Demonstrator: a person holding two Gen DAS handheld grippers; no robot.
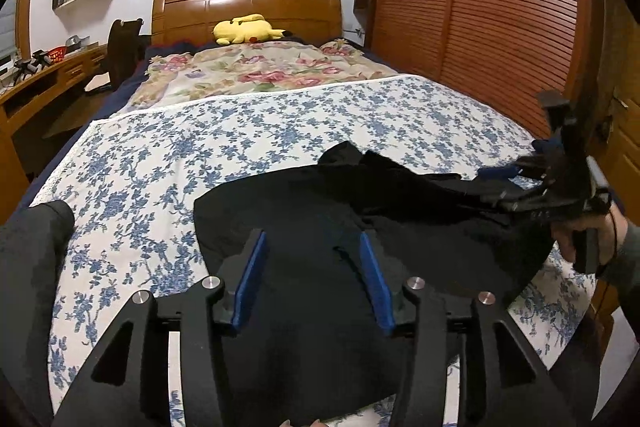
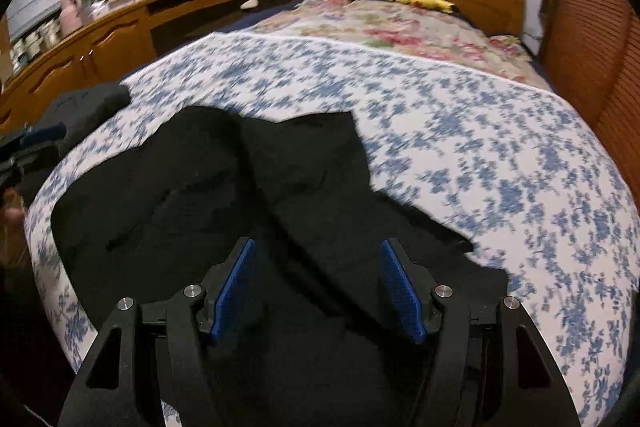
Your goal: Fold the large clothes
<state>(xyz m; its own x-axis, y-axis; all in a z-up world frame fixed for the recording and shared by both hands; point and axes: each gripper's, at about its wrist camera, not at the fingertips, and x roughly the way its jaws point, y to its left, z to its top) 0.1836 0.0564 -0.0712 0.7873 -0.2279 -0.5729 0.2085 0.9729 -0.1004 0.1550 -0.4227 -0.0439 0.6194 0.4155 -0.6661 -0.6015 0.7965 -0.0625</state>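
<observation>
A large black garment lies crumpled on the blue-flowered sheet at the near end of the bed. My left gripper hovers over its near part, jaws open, blue pads apart with only cloth beneath. In the right wrist view the same garment spreads below my right gripper, which is open with nothing pinched. From the left wrist view the right gripper shows at the garment's right edge, held by a hand. The left gripper peeks in at the left edge.
Another dark cloth lies at the bed's left edge. A floral quilt and a yellow plush toy sit by the wooden headboard. A slatted wardrobe flanks the right, a desk and chair the left.
</observation>
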